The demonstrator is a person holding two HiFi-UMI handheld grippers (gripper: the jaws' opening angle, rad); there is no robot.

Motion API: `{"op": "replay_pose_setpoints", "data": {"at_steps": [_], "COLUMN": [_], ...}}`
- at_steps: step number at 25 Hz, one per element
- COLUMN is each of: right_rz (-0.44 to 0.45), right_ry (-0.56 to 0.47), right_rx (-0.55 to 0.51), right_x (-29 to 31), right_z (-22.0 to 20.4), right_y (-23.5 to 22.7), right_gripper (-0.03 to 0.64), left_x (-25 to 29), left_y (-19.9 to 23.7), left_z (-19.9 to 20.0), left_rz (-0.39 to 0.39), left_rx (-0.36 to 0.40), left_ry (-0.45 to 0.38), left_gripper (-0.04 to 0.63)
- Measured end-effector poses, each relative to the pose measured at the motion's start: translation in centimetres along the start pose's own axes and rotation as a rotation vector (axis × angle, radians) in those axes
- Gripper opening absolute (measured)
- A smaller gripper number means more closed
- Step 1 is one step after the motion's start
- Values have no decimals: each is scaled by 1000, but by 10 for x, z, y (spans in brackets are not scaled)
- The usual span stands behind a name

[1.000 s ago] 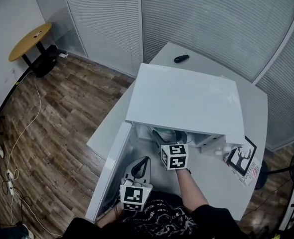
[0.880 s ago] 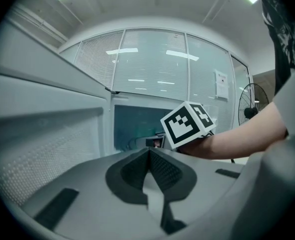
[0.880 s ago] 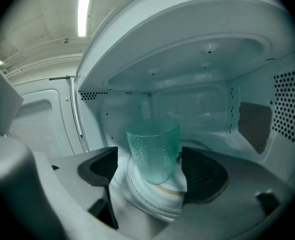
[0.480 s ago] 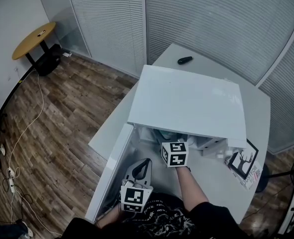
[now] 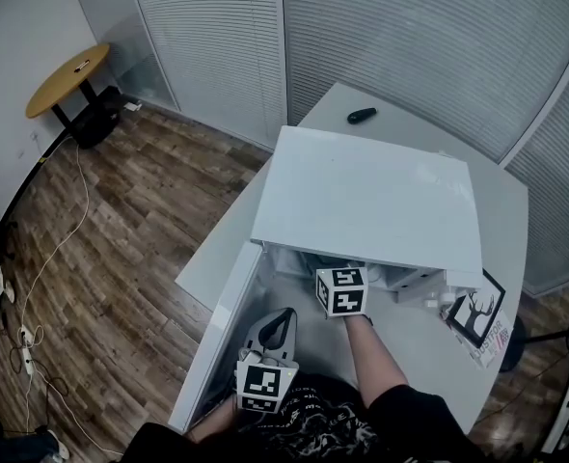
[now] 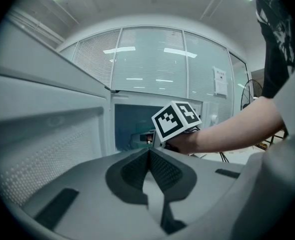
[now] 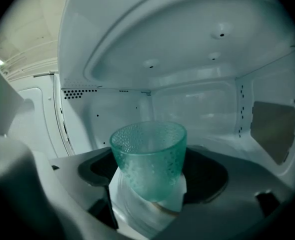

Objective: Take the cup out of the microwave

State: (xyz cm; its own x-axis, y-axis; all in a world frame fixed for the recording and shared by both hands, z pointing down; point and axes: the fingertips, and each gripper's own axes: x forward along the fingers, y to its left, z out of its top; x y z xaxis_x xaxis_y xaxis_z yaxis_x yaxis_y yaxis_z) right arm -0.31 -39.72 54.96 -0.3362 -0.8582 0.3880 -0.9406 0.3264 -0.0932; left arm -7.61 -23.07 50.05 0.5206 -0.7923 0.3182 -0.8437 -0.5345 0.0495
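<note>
The microwave (image 5: 366,196) stands on a white table (image 5: 429,350) with its door (image 5: 217,336) swung wide to the left. The right gripper (image 7: 152,171) reaches into the cavity. From the head view only its marker cube (image 5: 342,290) and the person's forearm (image 5: 373,360) show at the opening, while the jaws lie hidden under the oven's top. In the right gripper view the jaws stand apart with the cup (image 7: 148,156) between them – a green, dimpled, see-through cup, leaning a little in the frame, with the dark pads (image 7: 95,169) pressed against its sides so that the gripper is clamped on it. The cup sits inside the oven, whose white walls and ceiling surround it on every side. The left gripper (image 6: 148,151) hangs outside, beside the open door and nearer the person than the right one. Its jaws are pressed together with nothing between them. Its view looks toward the cavity, with the door's inner face at the left and the right gripper's cube and arm straight ahead. Behind the oven a dark remote (image 5: 362,116) lies on the table, and a card with a deer picture (image 5: 477,313) lies by the oven's right front corner. A round wooden table (image 5: 69,78) stands well apart on the wood floor – at the upper left of the head view.
</note>
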Motion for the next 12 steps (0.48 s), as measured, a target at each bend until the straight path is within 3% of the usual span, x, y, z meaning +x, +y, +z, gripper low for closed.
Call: {"op": "replay_pose_setpoints", "data": {"at_steps": [12], "right_rz": [16], "right_ry": [-6], "right_rx": [-38], "right_x": [1], "right_z": [3], "right_y": [1], "right_gripper": [377], "left_x": [1], "left_y": [3], "left_z": [-2], "left_rz": [8], "left_rx": [-5], "left_ry": [6], "left_gripper": [6]}}
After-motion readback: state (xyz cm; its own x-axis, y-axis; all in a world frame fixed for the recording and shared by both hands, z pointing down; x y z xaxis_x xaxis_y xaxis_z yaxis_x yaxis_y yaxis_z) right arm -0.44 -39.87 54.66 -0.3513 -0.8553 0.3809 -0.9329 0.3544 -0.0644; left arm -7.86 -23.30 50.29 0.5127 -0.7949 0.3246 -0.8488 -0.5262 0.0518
